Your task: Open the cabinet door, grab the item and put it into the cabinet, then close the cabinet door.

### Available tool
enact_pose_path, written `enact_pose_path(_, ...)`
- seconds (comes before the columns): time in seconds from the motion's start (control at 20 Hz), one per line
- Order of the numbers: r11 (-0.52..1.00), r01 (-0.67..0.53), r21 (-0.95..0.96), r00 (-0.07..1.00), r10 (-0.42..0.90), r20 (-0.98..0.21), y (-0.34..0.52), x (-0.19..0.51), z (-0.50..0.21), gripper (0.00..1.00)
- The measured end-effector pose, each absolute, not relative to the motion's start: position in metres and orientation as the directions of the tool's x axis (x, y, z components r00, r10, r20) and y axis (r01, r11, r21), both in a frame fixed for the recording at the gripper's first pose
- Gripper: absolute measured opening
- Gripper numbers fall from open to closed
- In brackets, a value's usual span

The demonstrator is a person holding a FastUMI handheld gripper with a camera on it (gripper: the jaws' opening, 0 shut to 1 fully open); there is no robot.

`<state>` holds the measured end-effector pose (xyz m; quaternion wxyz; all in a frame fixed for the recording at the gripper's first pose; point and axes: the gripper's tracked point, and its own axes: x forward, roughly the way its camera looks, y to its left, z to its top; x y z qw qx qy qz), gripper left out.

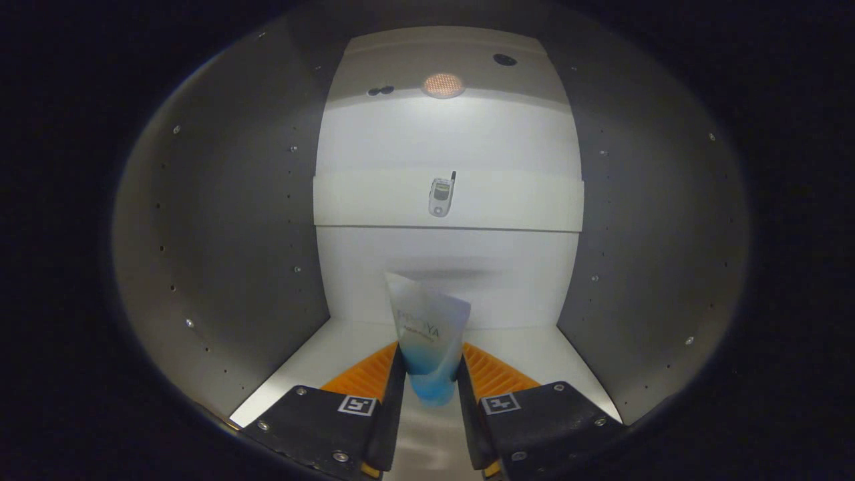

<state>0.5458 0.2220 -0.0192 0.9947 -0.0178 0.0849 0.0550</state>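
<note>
Translucent plastic tube (pixel 427 334), whitish above and blue toward its cap end, stood pinched in the claw (pixel 431 374); both fingers (pixel 391 394) pressed its lower sides, so the claw was narrowly apart and clamped on it. Tube leaned slightly, flat crimped end up, cap end down between the fingers, just above the cabinet floor (pixel 320 361); contact with the floor could not be told. Claw was inside the cabinet, grey side walls (pixel 227 227) close on either side of the fingers, each dotted with small holes. White floor ran ahead of the claw to the white back wall (pixel 441 280), bare floor beyond the tube. Higher up beyond the claw, a white shelf edge (pixel 534 200) crossed the back, with a small phone-like object (pixel 441 194) at its middle. Round light (pixel 443 85) glowed on the ceiling above.
</note>
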Motion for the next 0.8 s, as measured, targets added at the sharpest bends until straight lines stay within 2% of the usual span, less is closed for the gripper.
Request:
enact_pose_path(0.45, 0.997, -0.070, 0.014, 0.982, 0.072, -0.177, 0.213, 0.544, -0.038, 0.47)
enact_pose_path(0.65, 0.998, -0.064, -0.004, 0.985, 0.063, -0.161, 0.214, 0.544, -0.035, 0.89)
enact_pose_path(0.8, 0.999, -0.033, 0.006, 0.989, 0.033, -0.144, 0.208, 0.543, -0.034, 0.93)
